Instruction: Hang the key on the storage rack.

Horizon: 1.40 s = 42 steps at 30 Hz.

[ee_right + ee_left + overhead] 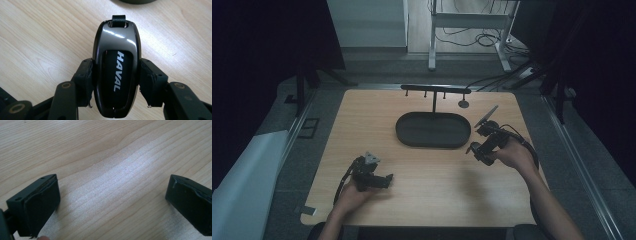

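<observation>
1. The right claw (115, 82) had a glossy black key fob (115, 67) pinched between its jaws, both pads snug against the fob's sides. HAVAL was printed down the face, and a short strap loop (118, 20) stuck out of the far end.
2. From the high view the right claw (476, 149) sat just off the right end of the dark oval tray (432, 142), low over the bench (422, 195). So the fob was in the air, or barely off the wood, right beside the tray and not in it.
3. My read: the pick-up looked done and the carry was the step in hand. The next move probably called for either a short hop left over the tray rim and a release, or a lift up to the hook rack (435, 89) behind the tray to catch that loop on a peg. I couldn't tell which.
4. The left claw (112, 195) was wide open with nothing in it, just bare wood grain between the jaws. It sat near the front of the bench, well apart from the tray.
5. Room-wise: plenty of open bench between the two claws and in front of the tray. Things to watch were the raised tray rim, the rack's upright post, and the right bench edge near the right hand (514, 152).
</observation>
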### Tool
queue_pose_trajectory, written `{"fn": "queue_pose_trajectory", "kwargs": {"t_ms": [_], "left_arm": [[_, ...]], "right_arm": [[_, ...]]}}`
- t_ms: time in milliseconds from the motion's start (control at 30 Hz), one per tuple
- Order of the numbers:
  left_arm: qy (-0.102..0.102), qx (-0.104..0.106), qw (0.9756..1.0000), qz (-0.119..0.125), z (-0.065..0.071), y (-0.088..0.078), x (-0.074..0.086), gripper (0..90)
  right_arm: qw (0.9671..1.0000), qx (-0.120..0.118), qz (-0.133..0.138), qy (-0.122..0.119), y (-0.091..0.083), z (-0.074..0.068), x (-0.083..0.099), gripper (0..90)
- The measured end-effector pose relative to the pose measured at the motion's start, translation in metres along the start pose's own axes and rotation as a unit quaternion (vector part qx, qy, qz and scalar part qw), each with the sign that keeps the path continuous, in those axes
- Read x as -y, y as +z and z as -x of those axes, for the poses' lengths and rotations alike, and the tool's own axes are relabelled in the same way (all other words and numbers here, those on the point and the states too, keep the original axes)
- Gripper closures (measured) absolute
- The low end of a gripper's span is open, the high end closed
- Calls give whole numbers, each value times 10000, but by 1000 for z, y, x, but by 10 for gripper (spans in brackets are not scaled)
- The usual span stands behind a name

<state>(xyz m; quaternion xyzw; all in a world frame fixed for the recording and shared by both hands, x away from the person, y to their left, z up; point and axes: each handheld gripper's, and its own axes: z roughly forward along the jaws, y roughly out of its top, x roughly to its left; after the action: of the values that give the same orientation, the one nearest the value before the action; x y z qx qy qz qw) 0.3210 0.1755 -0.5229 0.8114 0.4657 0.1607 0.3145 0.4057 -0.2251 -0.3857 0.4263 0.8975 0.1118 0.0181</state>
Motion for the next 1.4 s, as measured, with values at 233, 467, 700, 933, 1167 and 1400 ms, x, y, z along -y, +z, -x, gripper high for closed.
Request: {"fn": "queue_pose_trajectory", "kwargs": {"t_ms": [233,467,700,933,1167,1400], "left_arm": [[-10,-1,10000,6,0,0,0,0],[-10,-2,10000,11,0,0,0,0],[-8,4,10000,4,0,0,0,0],[-6,7,10000,-5,0,0,0,0],[-2,9,10000,-6,0,0,0,0],[-1,10,10000,-7,0,0,0,0]], "right_arm": [[9999,71,73,73,-14,8,-13,486],[9996,134,135,186,-31,13,-33,486],[9993,113,174,309,-40,19,-47,486],[9987,79,219,449,-46,29,-55,486],[9978,96,228,611,-50,39,-58,487],[9970,142,277,702,-56,44,-64,486]]}}
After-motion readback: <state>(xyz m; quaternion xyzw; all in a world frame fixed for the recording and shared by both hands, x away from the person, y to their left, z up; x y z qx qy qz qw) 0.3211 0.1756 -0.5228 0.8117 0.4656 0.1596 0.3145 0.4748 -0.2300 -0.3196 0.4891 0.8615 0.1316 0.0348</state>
